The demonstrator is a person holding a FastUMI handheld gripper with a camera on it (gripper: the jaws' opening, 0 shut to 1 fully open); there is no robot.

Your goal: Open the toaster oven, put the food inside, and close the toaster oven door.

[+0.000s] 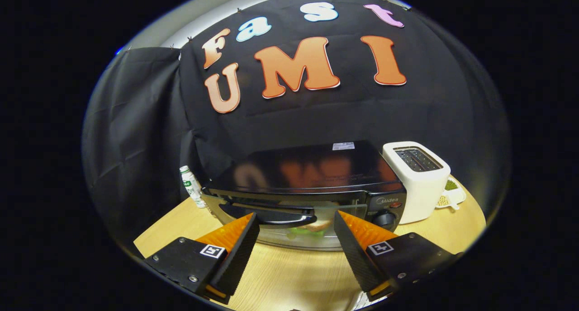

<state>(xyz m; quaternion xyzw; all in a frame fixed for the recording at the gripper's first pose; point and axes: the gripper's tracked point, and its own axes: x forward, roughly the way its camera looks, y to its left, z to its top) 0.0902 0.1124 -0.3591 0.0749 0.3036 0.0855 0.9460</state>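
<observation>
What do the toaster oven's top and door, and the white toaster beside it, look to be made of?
Toaster oven top: likely glossy black painted metal; it mirrors the wall. Its door: clear glass, seemingly, since food shows through behind the dark handle. White toaster: probably smooth plastic with a soft sheen. The gripper is open just ahead of the door.

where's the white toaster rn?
In the gripper view, the white toaster stands on the wooden table, right beside the toaster oven on its knob side, beyond the open gripper; a small white dish sits behind it.
</observation>
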